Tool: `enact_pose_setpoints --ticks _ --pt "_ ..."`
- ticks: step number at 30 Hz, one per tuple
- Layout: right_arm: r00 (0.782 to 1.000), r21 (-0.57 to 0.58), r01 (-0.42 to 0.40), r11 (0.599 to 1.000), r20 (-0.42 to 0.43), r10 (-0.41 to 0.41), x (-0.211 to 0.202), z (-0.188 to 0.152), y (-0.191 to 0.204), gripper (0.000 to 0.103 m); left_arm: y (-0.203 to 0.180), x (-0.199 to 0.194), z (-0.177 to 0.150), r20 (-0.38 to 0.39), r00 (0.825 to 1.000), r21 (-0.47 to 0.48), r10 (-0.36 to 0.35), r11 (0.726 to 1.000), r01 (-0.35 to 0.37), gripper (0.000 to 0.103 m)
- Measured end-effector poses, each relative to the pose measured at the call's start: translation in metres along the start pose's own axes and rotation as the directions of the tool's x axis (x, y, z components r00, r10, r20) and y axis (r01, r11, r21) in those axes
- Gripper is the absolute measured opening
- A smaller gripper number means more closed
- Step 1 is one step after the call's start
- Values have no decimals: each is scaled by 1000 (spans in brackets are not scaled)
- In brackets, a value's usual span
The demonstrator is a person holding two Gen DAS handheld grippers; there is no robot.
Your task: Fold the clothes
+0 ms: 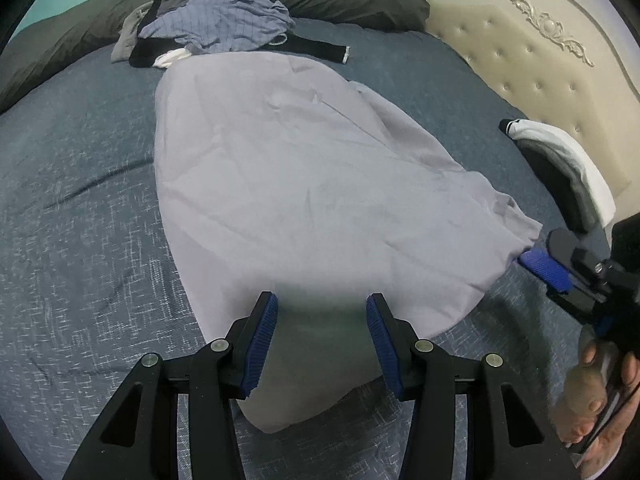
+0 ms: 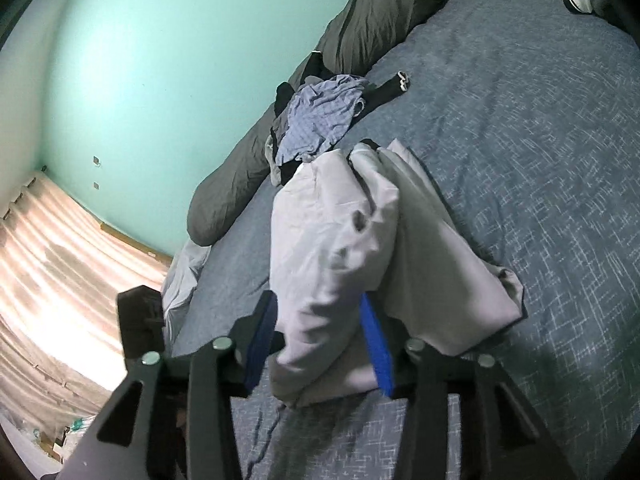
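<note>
Only the left wrist view showed a padded cream headboard (image 1: 532,76); the right showed a mint wall (image 2: 160,60). A lilac garment (image 1: 288,184) lay on the blue bedspread (image 1: 80,200) (unfolded clothes (image 1: 224,24) heaped beyond). Left gripper (image 1: 322,308) spread above its near edge; right gripper (image 2: 320,312) spread, cloth draped loosely between.

Smooth matt lilac cloth garment (image 1: 288,168) lies on a coarse-woven blue bedspread (image 1: 80,208) beside a tufted, leather-like headboard (image 1: 520,60).
</note>
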State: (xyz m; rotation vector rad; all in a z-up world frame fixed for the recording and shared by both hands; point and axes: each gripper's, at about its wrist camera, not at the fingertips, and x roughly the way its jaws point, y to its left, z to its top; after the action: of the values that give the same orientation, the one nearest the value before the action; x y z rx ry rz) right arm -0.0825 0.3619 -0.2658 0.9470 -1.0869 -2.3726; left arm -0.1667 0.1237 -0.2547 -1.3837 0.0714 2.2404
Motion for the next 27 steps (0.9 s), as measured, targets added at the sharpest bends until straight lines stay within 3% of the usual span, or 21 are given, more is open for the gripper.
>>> enact_pose_setpoints --ticks 19,23,24,27 --pt "988 11 146 989 -40 -146 38 6 -16 45 6 5 -11 -18 999 5 -26 1000 26 51" --pt "988 14 153 988 -29 -153 41 8 -19 24 6 4 -12 -22 999 12 -27 1000 28 51" --pt "989 11 148 989 -29 -148 41 7 -19 14 6 3 -13 -23 999 13 -27 1000 28 51" --pt "989 0 144 990 -20 -144 39 6 -18 9 7 1 -12 -21 999 9 -28 1000 28 51"
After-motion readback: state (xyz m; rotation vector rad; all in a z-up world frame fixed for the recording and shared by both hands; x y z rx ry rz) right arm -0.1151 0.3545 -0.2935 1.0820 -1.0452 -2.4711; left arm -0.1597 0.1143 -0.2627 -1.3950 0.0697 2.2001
